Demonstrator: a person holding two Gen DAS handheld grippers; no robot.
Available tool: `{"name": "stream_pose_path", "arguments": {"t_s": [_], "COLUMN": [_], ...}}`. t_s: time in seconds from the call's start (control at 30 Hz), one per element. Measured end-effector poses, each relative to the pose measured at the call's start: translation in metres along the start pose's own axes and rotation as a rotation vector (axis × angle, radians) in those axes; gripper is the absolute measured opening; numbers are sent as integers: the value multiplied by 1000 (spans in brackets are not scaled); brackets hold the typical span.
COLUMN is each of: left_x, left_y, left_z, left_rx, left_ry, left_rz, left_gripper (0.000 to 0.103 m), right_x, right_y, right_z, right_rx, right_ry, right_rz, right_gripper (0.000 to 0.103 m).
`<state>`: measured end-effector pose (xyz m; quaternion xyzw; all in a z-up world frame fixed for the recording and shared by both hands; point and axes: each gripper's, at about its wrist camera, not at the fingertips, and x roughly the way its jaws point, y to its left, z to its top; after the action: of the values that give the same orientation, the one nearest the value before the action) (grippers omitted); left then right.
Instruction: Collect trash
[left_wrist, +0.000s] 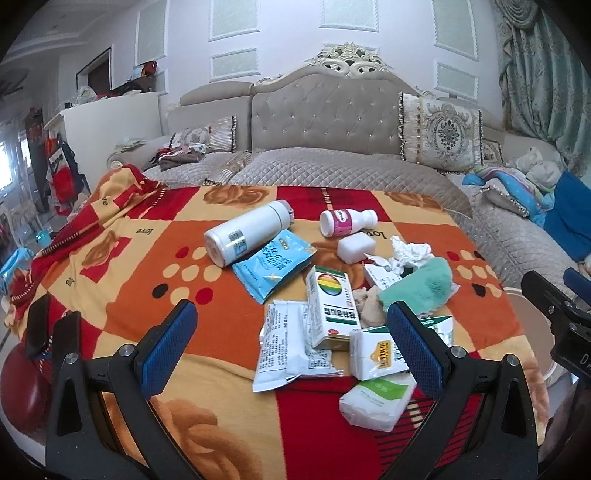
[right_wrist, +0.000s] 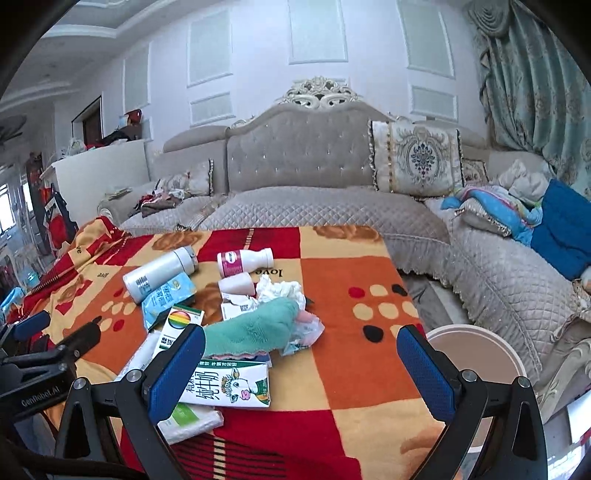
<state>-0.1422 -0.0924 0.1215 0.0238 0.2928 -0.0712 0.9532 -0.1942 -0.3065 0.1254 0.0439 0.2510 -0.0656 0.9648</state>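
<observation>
Trash lies scattered on a red, orange and yellow blanket (left_wrist: 155, 258). I see a white flask (left_wrist: 247, 232), a blue packet (left_wrist: 273, 267), a pink-labelled bottle (left_wrist: 345, 221), a rainbow box (left_wrist: 330, 306), a white wrapper (left_wrist: 291, 345), crumpled tissue (left_wrist: 410, 253) and a green cloth (left_wrist: 421, 284). A milk carton (right_wrist: 231, 384) lies near my right gripper's left finger. My left gripper (left_wrist: 291, 347) hangs open above the wrapper and boxes. My right gripper (right_wrist: 301, 369) is open over bare blanket (right_wrist: 351, 354), right of the pile. A round beige bin (right_wrist: 476, 354) stands off the blanket's right edge.
A grey quilted sofa (left_wrist: 325, 122) with patterned cushions (left_wrist: 441, 133) runs behind the blanket and down the right side, with clothes heaped on it (right_wrist: 517, 199). A white cabinet (left_wrist: 110, 122) stands at the left. Curtains (right_wrist: 535, 74) hang at the right.
</observation>
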Motion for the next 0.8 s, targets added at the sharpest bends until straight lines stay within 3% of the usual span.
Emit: {"name": "stream_pose_path", "arguments": {"t_s": [0.33, 0.8], "left_x": [-10, -11], "left_y": [-5, -5], "left_z": [-3, -1], "left_rx": [-26, -31], "left_ry": [-48, -57], "left_rz": [-8, -11], "left_gripper": [102, 102], "right_x": [-6, -11], "right_y": [2, 5], "right_z": [1, 3], "right_rx": [11, 1], "right_ry": [-24, -39], "right_rz": [13, 17], "right_gripper": [103, 103]}}
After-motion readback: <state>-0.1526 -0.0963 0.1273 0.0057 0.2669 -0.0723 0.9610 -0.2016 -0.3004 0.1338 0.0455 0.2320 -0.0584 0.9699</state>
